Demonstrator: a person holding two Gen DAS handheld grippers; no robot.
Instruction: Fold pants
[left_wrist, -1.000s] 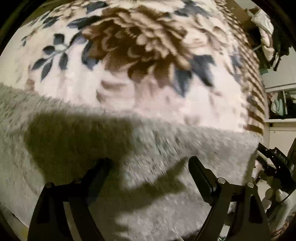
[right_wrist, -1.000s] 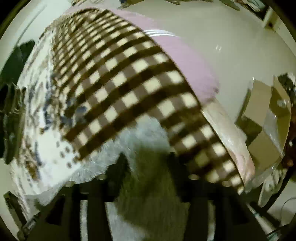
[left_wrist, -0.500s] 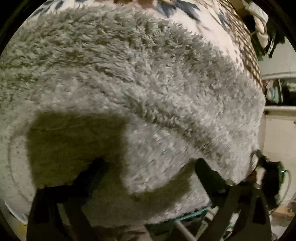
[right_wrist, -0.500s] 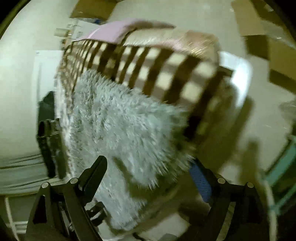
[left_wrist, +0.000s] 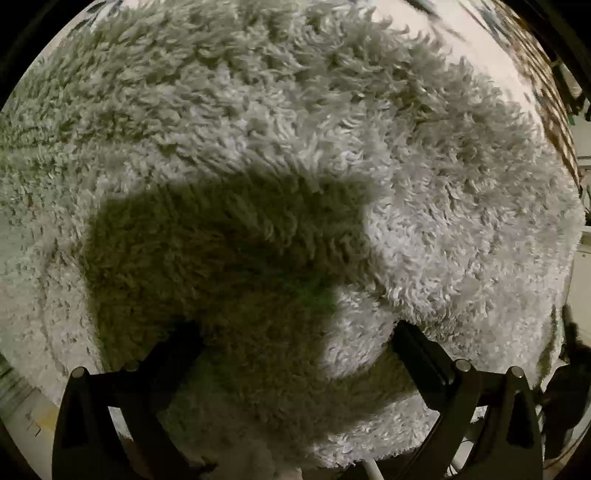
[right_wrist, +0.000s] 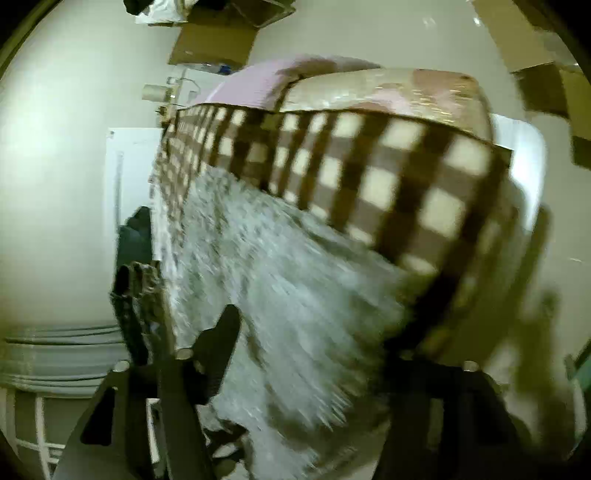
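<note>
The fluffy grey-white pants (left_wrist: 295, 155) fill almost the whole left wrist view, very close to the camera. My left gripper (left_wrist: 295, 339) is open, its two black fingers (left_wrist: 417, 350) spread wide with the fleece bulging between them. In the right wrist view the same pants (right_wrist: 280, 280) lie along the edge of the bed, blurred. My right gripper (right_wrist: 310, 339) is open, its left finger (right_wrist: 221, 336) beside the fleece and its right finger lost in shadow.
A brown-and-cream checked blanket (right_wrist: 399, 177) covers the bed, with a pink sheet (right_wrist: 258, 81) beyond it. Cardboard boxes (right_wrist: 214, 40) lie on the pale floor. A dark garment (right_wrist: 133, 258) hangs at the left. A strip of flowered blanket (left_wrist: 480, 48) shows at the top right.
The left gripper has moved in close over the fleece, which now hides the flowered blanket. The right gripper has swung from above the bed to its end and side, jaws opened wide.
</note>
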